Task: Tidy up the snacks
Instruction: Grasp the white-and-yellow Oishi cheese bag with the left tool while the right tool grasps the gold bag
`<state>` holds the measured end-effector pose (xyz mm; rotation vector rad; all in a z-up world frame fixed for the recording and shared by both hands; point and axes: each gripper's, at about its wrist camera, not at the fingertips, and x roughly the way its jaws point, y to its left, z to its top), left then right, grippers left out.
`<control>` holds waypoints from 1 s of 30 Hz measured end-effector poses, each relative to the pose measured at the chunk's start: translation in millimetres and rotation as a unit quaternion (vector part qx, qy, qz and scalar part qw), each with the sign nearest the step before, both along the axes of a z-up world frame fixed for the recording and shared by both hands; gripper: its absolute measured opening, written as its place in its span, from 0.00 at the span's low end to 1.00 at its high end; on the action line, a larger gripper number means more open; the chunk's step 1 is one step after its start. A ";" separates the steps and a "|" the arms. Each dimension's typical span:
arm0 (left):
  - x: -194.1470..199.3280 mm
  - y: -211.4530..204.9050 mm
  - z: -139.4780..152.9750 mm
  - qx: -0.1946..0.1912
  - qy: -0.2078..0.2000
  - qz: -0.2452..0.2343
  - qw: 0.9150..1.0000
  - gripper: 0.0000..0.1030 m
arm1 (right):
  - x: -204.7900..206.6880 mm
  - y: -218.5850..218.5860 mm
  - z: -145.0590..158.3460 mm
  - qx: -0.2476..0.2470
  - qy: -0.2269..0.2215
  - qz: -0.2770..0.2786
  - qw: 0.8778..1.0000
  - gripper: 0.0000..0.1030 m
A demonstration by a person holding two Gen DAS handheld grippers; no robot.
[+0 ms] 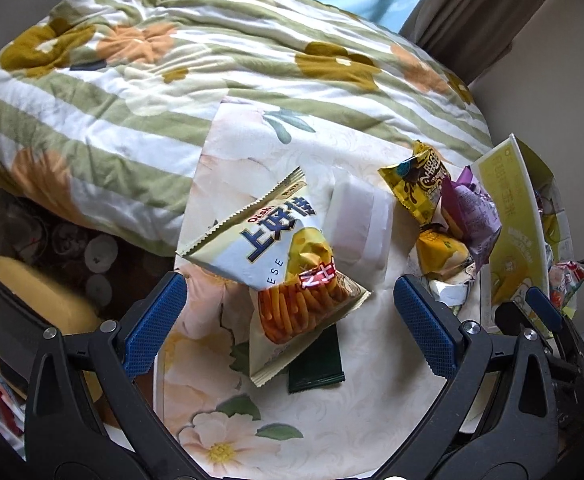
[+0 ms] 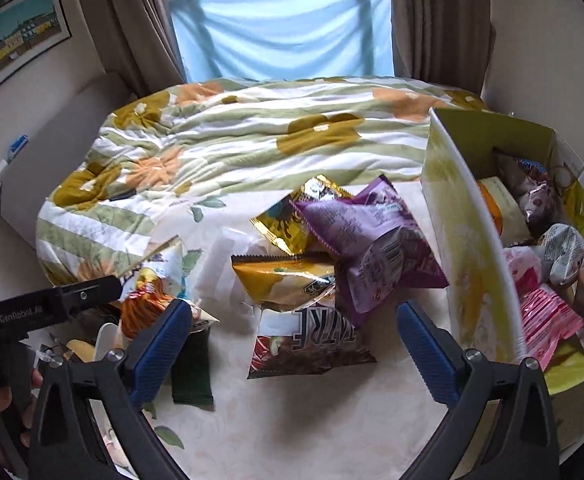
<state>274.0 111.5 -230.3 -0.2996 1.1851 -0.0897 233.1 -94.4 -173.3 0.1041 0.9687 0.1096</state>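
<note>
1. Our left gripper [image 1: 290, 316] is spread wide over the cheese snack bag [image 1: 280, 264] on the bedsheet; we judge it light, puffy and crushable, best pinched at a sealed edge.
2. Our right gripper [image 2: 292, 344], likewise spread and empty, faces the purple bag [image 2: 375, 248] beside the box [image 2: 463, 232].

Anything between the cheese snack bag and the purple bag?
Yes: in the left wrist view, a white packet lies between the cheese snack bag and the purple bag.
</note>
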 end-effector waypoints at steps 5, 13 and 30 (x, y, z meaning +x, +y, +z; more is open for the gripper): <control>12.6 -3.4 -30.5 -0.010 0.021 -0.010 1.000 0.99 | 4.9 13.9 -20.7 -0.024 0.006 -0.005 1.000 0.99; 24.5 -0.2 -51.4 -0.021 0.030 -0.016 0.999 0.87 | 11.7 20.8 -43.9 -0.052 0.013 0.002 0.999 0.91; 20.3 9.7 -58.4 -0.021 0.041 -0.031 0.998 0.52 | 32.1 31.5 -70.5 -0.079 0.034 0.029 0.996 0.88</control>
